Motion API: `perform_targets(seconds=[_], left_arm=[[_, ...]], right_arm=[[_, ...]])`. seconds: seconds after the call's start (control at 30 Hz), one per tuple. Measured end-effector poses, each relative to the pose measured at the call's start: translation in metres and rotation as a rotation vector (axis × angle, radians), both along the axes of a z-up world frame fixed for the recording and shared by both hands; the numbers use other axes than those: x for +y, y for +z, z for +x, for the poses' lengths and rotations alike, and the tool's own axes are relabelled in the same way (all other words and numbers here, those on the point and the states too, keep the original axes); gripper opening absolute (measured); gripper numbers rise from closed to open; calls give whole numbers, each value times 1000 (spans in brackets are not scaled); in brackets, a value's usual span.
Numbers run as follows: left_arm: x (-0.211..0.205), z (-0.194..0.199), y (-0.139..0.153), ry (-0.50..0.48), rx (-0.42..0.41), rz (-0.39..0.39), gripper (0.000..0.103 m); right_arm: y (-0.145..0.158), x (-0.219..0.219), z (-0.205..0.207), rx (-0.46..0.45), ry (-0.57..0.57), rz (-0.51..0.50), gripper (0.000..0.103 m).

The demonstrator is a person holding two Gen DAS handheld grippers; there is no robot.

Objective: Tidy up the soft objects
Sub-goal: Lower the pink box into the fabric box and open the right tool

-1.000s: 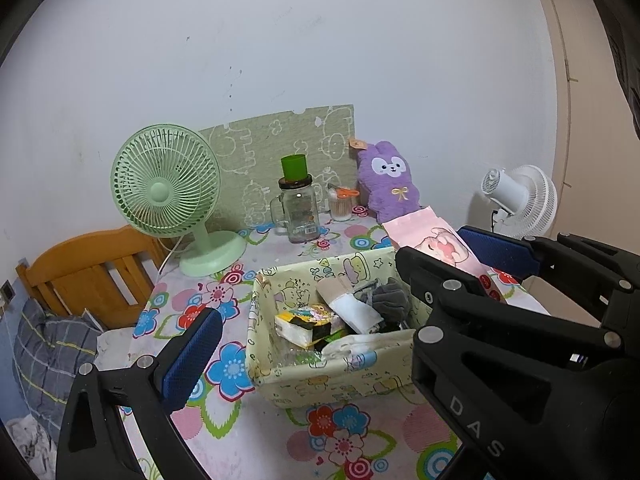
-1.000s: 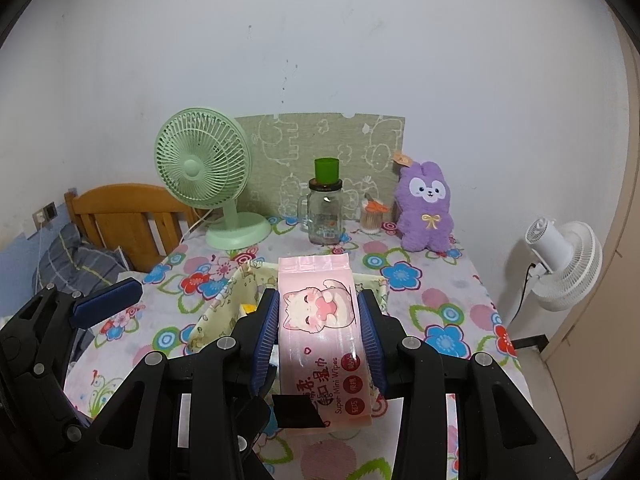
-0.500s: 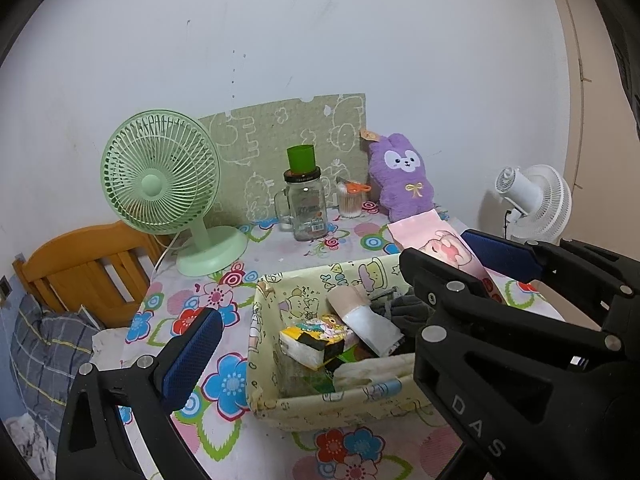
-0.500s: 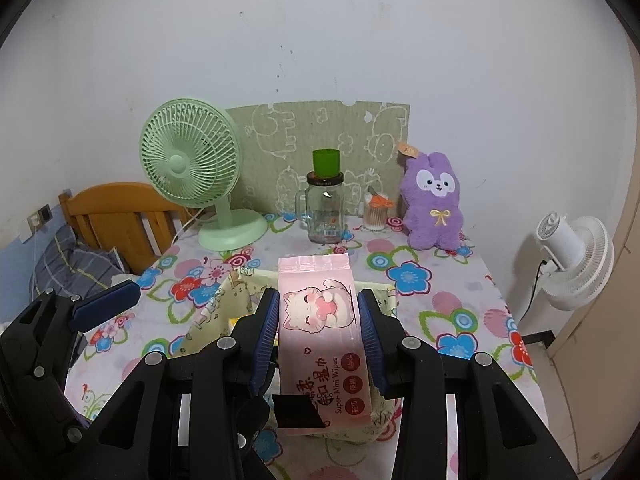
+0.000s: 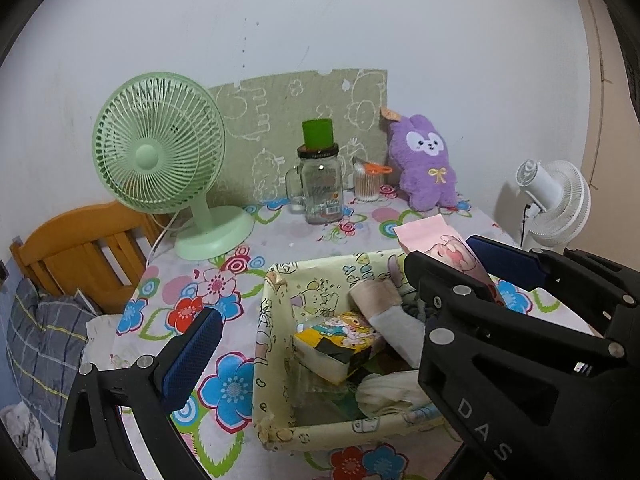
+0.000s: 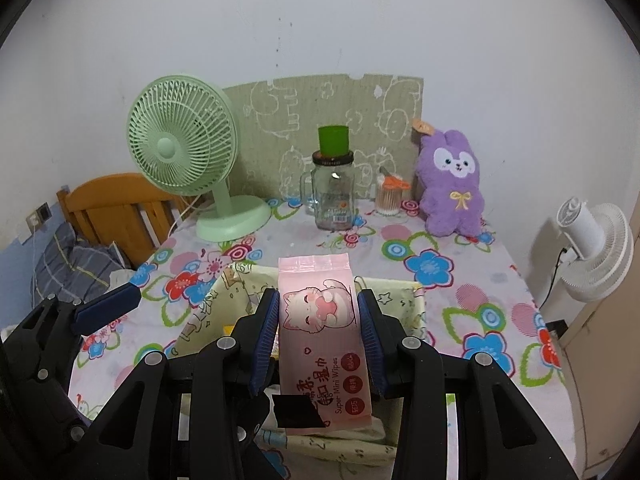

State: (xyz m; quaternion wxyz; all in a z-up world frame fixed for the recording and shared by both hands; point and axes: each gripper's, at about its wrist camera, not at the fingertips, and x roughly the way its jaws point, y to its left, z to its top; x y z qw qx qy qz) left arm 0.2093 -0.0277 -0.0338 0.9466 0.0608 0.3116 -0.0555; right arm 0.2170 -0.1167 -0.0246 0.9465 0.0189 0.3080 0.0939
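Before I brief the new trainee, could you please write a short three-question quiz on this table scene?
1. True or false: the right hand-held gripper holds a pink wipes pack.
2. What sits on the glass jar? A) green cup B) purple plush C) orange lid
3. Fill in: the left hand-held gripper is ____ and holds nothing.

Key
1. True; its pads press both sides of the pack, above the fabric basket.
2. A, the green cup.
3. Open.
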Motion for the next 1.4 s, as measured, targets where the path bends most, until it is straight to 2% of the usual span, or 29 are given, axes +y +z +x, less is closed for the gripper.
perform_targets(seconds=[0.87,0.9,1.0,1.03,1.4], left_arm=[[17,34,-43,48,123,2,102],[16,34,-43,47,125,1,102],[14,34,-44,39,123,3,102],[13,34,-43,37,122,4,102],[-2,29,-40,27,121,-5,102]], right_arm=[[-52,17,42,136,29,63,45],[-53,17,42,140,27,61,48],[-53,15,42,139,18,52,67],[-53,13,41,136,16,50,69],[-47,-4,31,140,-44,11,71]])
